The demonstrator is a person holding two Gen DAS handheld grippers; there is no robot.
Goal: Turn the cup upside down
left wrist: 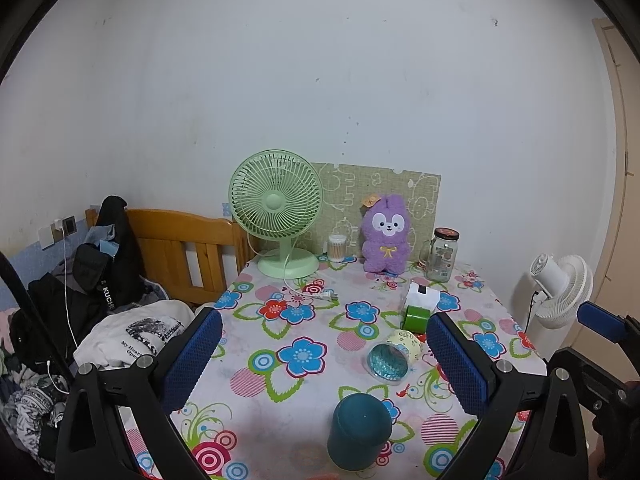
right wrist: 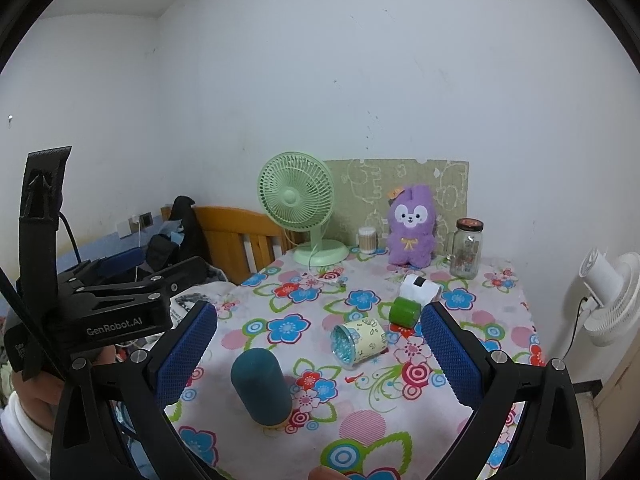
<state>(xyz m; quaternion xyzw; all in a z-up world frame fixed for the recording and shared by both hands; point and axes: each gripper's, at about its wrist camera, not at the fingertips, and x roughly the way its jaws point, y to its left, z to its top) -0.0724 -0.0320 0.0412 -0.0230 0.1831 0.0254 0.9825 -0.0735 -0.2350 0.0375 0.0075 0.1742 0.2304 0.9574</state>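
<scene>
A pale yellow patterned cup lies on its side on the floral tablecloth, its mouth with a teal inside facing the near left; it also shows in the right wrist view. A dark teal cup stands mouth down near the front edge, also in the right wrist view. My left gripper is open and empty, held above the table in front of both cups. My right gripper is open and empty, a little back from the cups. The left gripper's body shows at the left of the right wrist view.
A green roll and a white box lie behind the yellow cup. A green desk fan, cotton-swab tub, purple plush and glass jar stand at the back. A bed with clothes is left; a white fan is right.
</scene>
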